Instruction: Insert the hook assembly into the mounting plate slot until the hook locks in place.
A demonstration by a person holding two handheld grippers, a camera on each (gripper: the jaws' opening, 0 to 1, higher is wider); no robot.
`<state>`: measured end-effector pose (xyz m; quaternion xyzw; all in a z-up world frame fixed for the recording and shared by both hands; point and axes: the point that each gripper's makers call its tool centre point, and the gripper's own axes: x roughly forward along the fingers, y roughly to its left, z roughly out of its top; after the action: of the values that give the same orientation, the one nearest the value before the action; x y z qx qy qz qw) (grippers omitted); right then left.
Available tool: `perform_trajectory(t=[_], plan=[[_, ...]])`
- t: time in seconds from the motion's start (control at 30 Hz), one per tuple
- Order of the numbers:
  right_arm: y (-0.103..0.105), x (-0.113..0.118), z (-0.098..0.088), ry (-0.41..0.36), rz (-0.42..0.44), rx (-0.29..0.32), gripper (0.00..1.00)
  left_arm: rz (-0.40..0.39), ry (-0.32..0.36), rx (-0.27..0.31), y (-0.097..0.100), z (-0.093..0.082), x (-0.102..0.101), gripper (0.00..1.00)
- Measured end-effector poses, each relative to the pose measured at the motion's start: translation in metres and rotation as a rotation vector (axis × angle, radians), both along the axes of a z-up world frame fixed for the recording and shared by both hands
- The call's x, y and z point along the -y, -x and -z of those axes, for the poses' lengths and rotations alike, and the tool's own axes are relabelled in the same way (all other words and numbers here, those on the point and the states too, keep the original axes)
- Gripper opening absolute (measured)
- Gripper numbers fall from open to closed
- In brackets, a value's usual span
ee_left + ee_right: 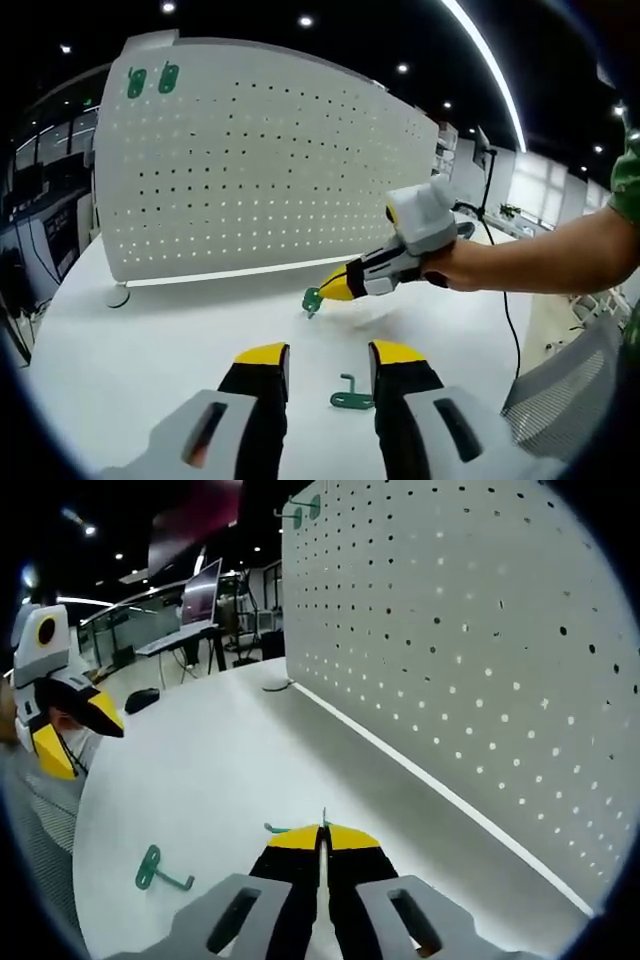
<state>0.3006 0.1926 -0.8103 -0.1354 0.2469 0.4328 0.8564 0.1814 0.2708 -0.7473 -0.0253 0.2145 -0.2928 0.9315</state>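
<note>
White table, white pegboard unlabelled; right gripper clenched on a green hook, apparently; left gripper released near another green hook.

Right gripper (entering from frame right) grips a green hook above the white worktop; second hook lies between the left gripper's parted jaws.

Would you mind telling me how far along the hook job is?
Done: two green hooks already hang at the pegboard's top corner. In hand: the right gripper is shut on a third hook, just above the table. Left: that hook needs inserting, and another hook lies on the table by the open left gripper.
</note>
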Motion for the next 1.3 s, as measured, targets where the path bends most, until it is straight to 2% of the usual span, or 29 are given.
perform_trajectory(t=[0.43, 0.67, 0.97, 1.3], plan=[[0.002, 0.006, 0.001, 0.012, 0.021, -0.024, 0.00, 0.010, 0.002, 0.005, 0.001, -0.001, 0.003, 0.32], [0.003, 0.005, -0.009, -0.010, 0.028, -0.020, 0.00, 0.017, 0.002, 0.008, 0.001, -0.002, 0.006, 0.32], [0.014, -0.012, -0.042, -0.125, 0.034, -0.025, 0.00, 0.001, 0.015, 0.025, -0.001, -0.008, 0.003, 0.32], [0.030, -0.033, -0.090, -0.224, 0.000, 0.018, 0.00, -0.032, 0.029, 0.067, -0.003, -0.024, -0.007, 0.32]])
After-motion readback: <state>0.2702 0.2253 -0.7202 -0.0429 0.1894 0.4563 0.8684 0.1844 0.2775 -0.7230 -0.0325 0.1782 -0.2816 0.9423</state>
